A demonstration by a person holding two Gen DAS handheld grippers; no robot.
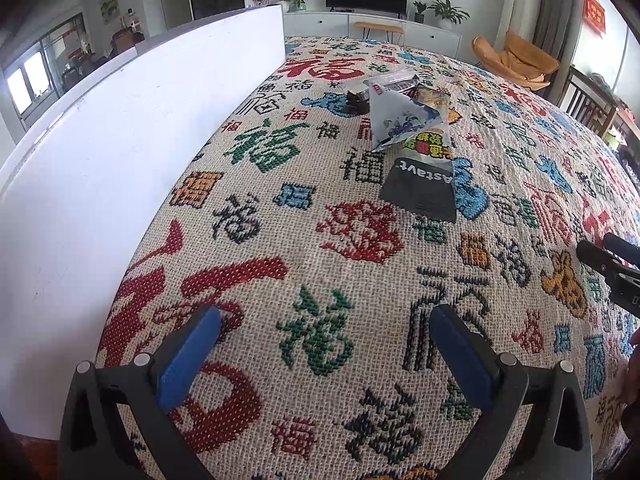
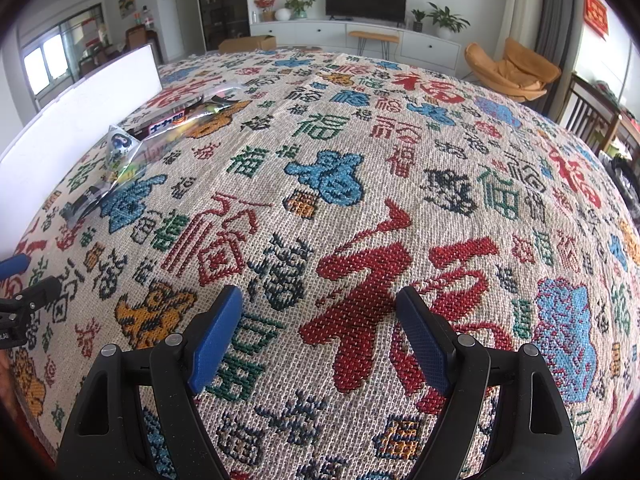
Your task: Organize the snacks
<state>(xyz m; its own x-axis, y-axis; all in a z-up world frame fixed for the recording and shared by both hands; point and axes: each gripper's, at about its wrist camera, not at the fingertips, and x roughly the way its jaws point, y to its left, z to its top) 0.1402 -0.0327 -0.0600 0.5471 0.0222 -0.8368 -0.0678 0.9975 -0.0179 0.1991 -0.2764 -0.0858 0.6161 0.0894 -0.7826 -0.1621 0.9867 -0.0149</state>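
Status of work: not begun, so far as the two views show; no packet has been lifted, sorted or placed.

Left tongs (image 1: pixel 326 334): released, jaws standing wide apart with nothing between them, held low over the bench cloth (image 1: pixel 360 280). Right tongs (image 2: pixel 318 320): likewise released and empty, over a bare stretch of the same patterned cloth; they are well apart from the snacks.

Location of the task's things: the snacks lie in one loose heap on the bench, ahead of the left tongs and just beside the white box (image 1: pixel 120 140) that stands along the left edge; the heap overlaps itself. Nearest the left tongs is a dark packet (image 1: pixel 420 188) lying flat; a pale packet with a blue fruit picture (image 1: pixel 396 116) rests partly on it; behind these are a dark wrapped bar (image 1: pixel 356 100) and a clear-topped packet (image 1: pixel 390 80), touching or overlapping (exact count cannot be told). From the right wrist view the same heap (image 2: pixel 160 136) appears at far left, near the box.

Remaining: the whole job, in the inspector's judgement; each packet is yet to be separated from the heap and put in order, probably into the box, though its inside is hidden.
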